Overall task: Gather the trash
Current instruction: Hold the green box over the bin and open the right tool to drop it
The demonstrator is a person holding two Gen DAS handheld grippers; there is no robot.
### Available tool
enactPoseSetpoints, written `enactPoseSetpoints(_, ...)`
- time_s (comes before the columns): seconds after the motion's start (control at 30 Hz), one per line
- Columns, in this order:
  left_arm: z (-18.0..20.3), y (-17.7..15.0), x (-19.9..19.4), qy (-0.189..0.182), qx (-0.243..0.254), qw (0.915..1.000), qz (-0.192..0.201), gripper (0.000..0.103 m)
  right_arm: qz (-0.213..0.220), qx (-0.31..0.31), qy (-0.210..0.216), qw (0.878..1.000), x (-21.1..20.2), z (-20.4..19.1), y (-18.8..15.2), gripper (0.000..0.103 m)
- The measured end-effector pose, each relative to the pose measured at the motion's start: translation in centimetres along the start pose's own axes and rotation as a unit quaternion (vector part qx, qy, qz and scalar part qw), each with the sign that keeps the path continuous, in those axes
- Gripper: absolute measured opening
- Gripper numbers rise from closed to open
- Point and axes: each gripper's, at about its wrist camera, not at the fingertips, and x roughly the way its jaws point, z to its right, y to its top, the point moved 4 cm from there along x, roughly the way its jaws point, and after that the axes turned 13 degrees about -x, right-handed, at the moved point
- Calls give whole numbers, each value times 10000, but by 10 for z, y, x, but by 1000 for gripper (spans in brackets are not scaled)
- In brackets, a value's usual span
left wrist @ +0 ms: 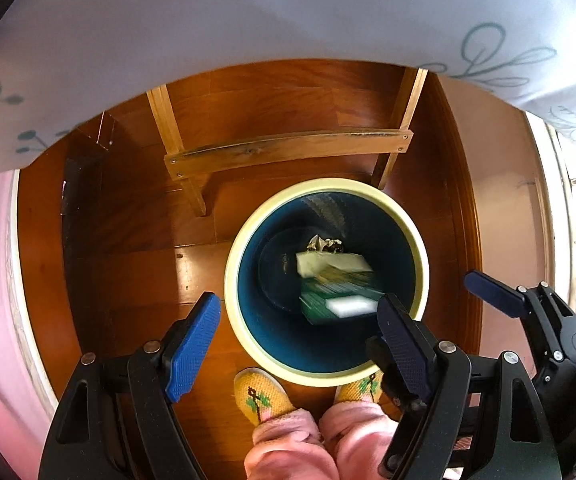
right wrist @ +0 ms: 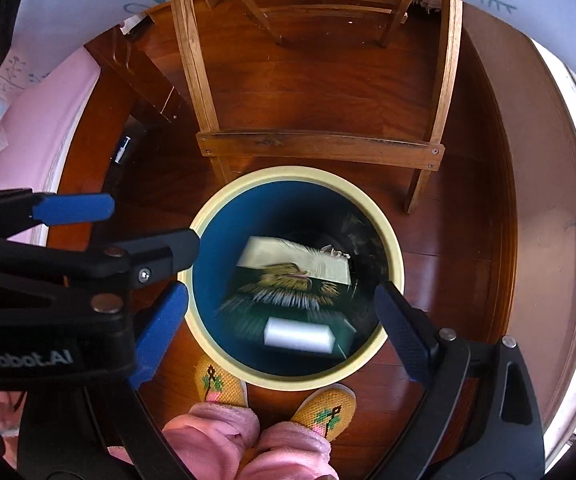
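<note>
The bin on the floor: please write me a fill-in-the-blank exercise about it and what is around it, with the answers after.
1. The bin has a cream rim and a dark ____ inside.
2. A white block lies on a green box ____ the bin.
3. Both the left gripper and the right gripper have their jaws ____, with nothing between them.
4. The person's yellow slippers stand on the ____ floor.

Answers: blue; inside; open; wooden

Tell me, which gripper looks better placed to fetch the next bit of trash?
Hard to choose: left gripper and right gripper both hang open and empty over the bin. No loose trash shows.
</note>
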Motion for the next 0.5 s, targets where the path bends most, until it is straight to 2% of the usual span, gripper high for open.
enactPoseSetpoints(0.27, -4, -3, -5, 60, -47, 10000, 56, 82, -16, 124, -5, 9999, 1, 7, -5, 93)
enactPoseSetpoints(0.5, -10, -7, -32, 80, -135, 9998, 99, 82, -18, 221, -8, 9998, -12, 6, -6, 93)
